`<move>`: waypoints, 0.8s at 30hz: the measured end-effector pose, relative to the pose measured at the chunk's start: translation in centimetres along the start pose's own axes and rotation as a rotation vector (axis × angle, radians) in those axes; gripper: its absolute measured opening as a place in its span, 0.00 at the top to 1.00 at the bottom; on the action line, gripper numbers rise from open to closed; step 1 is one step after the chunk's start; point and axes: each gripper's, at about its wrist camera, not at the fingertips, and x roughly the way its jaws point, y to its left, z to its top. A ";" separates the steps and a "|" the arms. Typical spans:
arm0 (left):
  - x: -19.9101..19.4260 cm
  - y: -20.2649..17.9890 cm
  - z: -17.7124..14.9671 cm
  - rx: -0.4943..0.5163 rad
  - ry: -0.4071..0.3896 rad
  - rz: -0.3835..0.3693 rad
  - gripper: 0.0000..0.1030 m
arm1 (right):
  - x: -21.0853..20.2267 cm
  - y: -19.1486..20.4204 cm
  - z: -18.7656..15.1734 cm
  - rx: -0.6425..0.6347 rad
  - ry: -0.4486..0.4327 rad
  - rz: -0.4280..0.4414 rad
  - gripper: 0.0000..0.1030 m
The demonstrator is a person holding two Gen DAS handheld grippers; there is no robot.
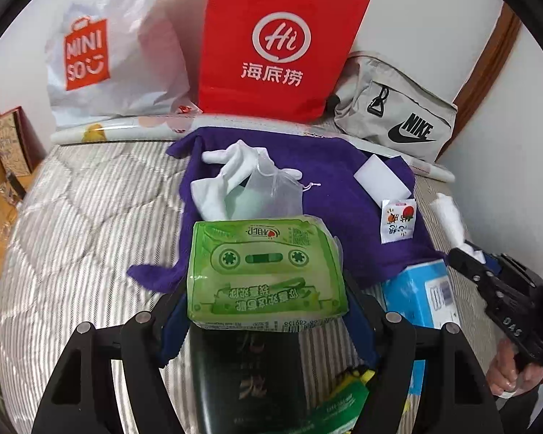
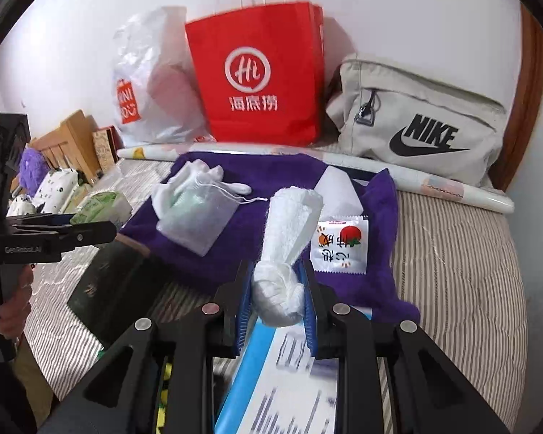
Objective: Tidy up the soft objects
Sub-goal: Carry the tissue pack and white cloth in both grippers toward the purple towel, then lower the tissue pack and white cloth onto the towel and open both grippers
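My left gripper (image 1: 266,289) is shut on a green tissue pack (image 1: 264,271) with a cassette print, held above the near edge of a purple towel (image 1: 307,166). My right gripper (image 2: 277,289) is shut on a rolled white cloth (image 2: 289,238), whose knotted end sits between the blue pads. On the purple towel (image 2: 271,170) lie a white mesh drawstring pouch (image 2: 195,213), a white glove (image 1: 217,184), a white sponge block (image 1: 382,177) and a small sachet (image 2: 340,249) with a tomato print. In the left wrist view the right gripper (image 1: 463,253) shows at the right edge with the cloth.
Against the wall stand a white Miniso bag (image 1: 90,54), a red paper bag (image 1: 271,43) and a beige Nike pouch (image 2: 416,123). A rolled poster (image 2: 434,184) lies behind the towel. A dark book (image 2: 108,285) and a blue box (image 1: 420,293) lie near the grippers on the striped bed (image 1: 72,235).
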 end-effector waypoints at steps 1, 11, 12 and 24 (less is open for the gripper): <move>0.5 0.1 0.5 -0.010 0.012 -0.013 0.30 | 0.5 -0.1 0.3 -0.001 -0.001 -0.006 0.75; 4.6 0.0 3.6 -0.049 0.078 -0.035 0.30 | 5.5 -1.1 2.5 -0.002 0.090 -0.001 0.74; 5.2 -0.3 3.8 -0.043 0.090 -0.050 0.30 | 6.2 -1.3 2.7 0.004 0.102 0.002 0.74; 10.5 -0.8 5.3 -0.045 0.197 -0.009 0.29 | 10.9 -2.0 2.9 0.000 0.228 -0.027 0.74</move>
